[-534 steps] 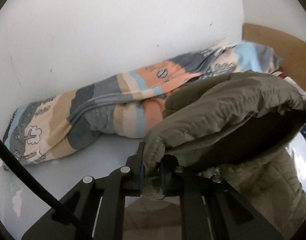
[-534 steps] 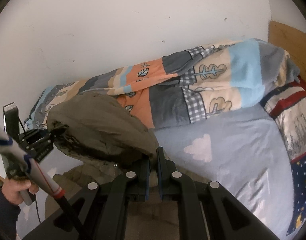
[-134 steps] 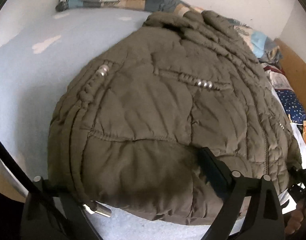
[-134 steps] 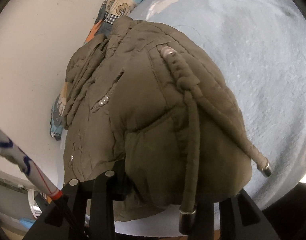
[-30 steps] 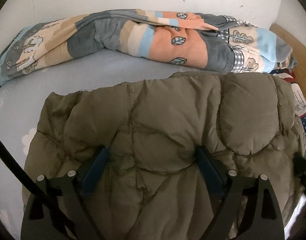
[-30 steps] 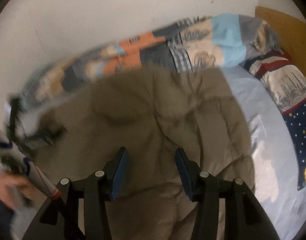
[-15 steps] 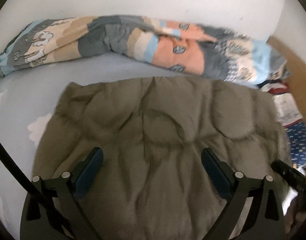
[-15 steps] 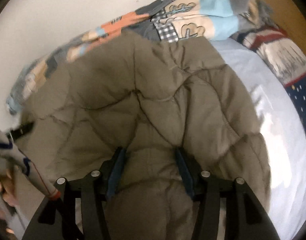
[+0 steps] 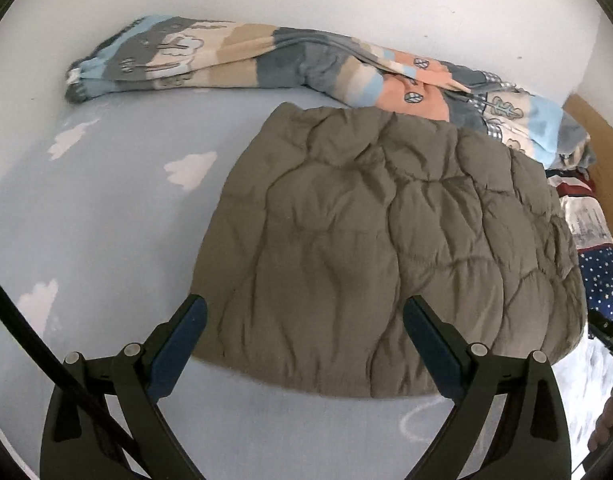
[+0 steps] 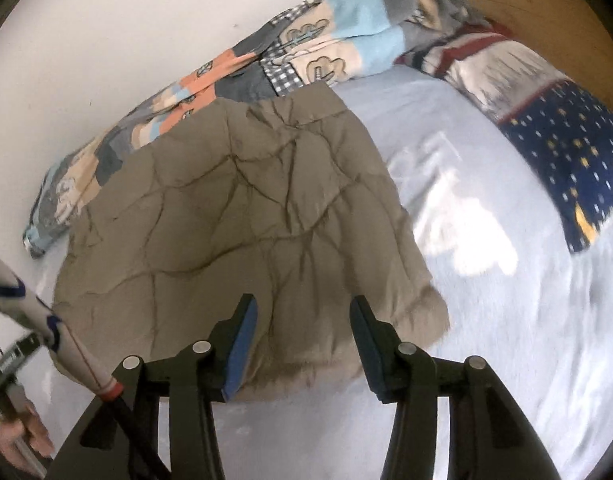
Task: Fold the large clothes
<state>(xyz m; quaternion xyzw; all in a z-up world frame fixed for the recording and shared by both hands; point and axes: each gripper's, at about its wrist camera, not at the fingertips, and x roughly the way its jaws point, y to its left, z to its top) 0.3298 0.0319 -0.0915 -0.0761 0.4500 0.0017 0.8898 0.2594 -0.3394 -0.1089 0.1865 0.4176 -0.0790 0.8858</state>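
An olive quilted jacket point(image 9: 390, 236) lies folded into a flat rectangle on the light blue bed sheet point(image 9: 98, 220). It also shows in the right wrist view point(image 10: 242, 216). My left gripper point(image 9: 304, 320) is open and empty, hovering over the jacket's near edge. My right gripper point(image 10: 302, 320) is open and empty, above the jacket's near right corner. Neither gripper touches the jacket.
A rolled patterned duvet point(image 9: 290, 60) lies along the white wall behind the jacket; it also shows in the right wrist view point(image 10: 306, 44). A navy starred pillow point(image 10: 562, 136) and a wooden headboard point(image 10: 526, 4) are at the right. Cloud prints point(image 9: 188, 168) mark the sheet.
Both grippers have pulled back and up from the jacket, which now lies flat and free on the bed. Both stayed open.
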